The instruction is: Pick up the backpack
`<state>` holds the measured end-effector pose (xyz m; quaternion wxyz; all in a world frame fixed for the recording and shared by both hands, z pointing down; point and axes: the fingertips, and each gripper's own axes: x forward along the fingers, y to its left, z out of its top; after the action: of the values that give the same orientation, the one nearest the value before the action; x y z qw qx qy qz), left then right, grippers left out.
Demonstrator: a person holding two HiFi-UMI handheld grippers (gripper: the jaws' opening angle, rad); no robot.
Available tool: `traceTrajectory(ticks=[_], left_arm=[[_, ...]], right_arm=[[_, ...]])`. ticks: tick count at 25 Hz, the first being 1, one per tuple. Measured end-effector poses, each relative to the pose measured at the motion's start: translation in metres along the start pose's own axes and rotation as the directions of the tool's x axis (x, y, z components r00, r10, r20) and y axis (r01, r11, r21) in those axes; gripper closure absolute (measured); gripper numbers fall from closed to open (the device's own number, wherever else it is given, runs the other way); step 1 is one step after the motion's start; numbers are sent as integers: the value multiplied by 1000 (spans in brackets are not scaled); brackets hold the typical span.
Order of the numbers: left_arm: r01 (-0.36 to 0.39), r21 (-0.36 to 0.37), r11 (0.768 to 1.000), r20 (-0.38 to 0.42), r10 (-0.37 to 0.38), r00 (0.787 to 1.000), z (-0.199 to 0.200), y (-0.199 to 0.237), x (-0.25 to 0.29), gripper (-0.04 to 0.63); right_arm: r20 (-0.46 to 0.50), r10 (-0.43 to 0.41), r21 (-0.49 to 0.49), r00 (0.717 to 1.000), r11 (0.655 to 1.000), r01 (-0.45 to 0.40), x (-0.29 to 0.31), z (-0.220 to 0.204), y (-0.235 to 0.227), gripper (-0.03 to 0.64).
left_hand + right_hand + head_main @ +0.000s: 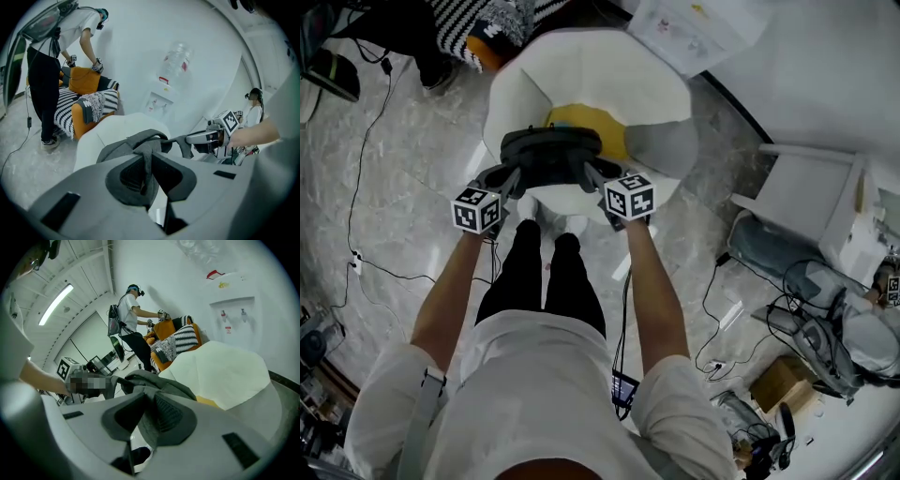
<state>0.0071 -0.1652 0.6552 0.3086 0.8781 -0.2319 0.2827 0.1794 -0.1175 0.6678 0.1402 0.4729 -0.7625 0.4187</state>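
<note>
- The backpack [551, 155] hangs between the two tongs, over the front edge of a big white chair [581, 75]. I cannot tell if its bottom touches the seat.
- The left tongs [508, 178] are squeezed tight on a grey strap [148, 157] of the bag. The right tongs [596, 174] are squeezed on another strap [150, 423] at the bag's other side.
- The person's legs [546, 272] stand just in front of the chair. The floor [394, 159] left of the chair is open, with a thin cable [358, 187] lying across it. On the right, a white stand [811, 197] and a heap of gear [825, 328] crowd the floor.
- The head view shows both arms from above and a yellow cushion [586, 127] on the seat behind the bag.
- The gripper views look sideways. They show a water cooler [161, 93] by the wall and another person [51, 61] bent over an orange sofa [84, 82] with a striped blanket [93, 101].
- The bag is soft, dark grey cloth. The chair is smooth and round. The floor is shiny, with grey marks like stone.
</note>
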Motion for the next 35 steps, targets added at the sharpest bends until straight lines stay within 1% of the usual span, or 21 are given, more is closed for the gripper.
traceTrajectory(ticks=[4,8,13,20,28,35], left_arm=[[18,18,1000,18,-18,1000,8,-18,-16,557],[35,37,999,41,-37,998,19,-36,-33,557],[50,61,997,104,-56,993,48,-56,-57,558],[70,117,991,199,-92,976,96,-79,-94,558],[79,151,985,256,-116,960,130,-94,-122,558],[105,182,978,282,-154,947,151,-102,-145,557]], right_arm=[[24,3,-19,1000,1000,-3,-22,9,13,541],[70,4,-18,998,1000,-3,-45,20,28,543],[142,3,-31,990,1000,2,-74,46,47,543],[244,23,-77,970,997,-4,-113,87,78,544],[292,30,-108,956,994,2,-138,114,100,544],[321,25,-130,947,991,18,-157,131,123,545]])
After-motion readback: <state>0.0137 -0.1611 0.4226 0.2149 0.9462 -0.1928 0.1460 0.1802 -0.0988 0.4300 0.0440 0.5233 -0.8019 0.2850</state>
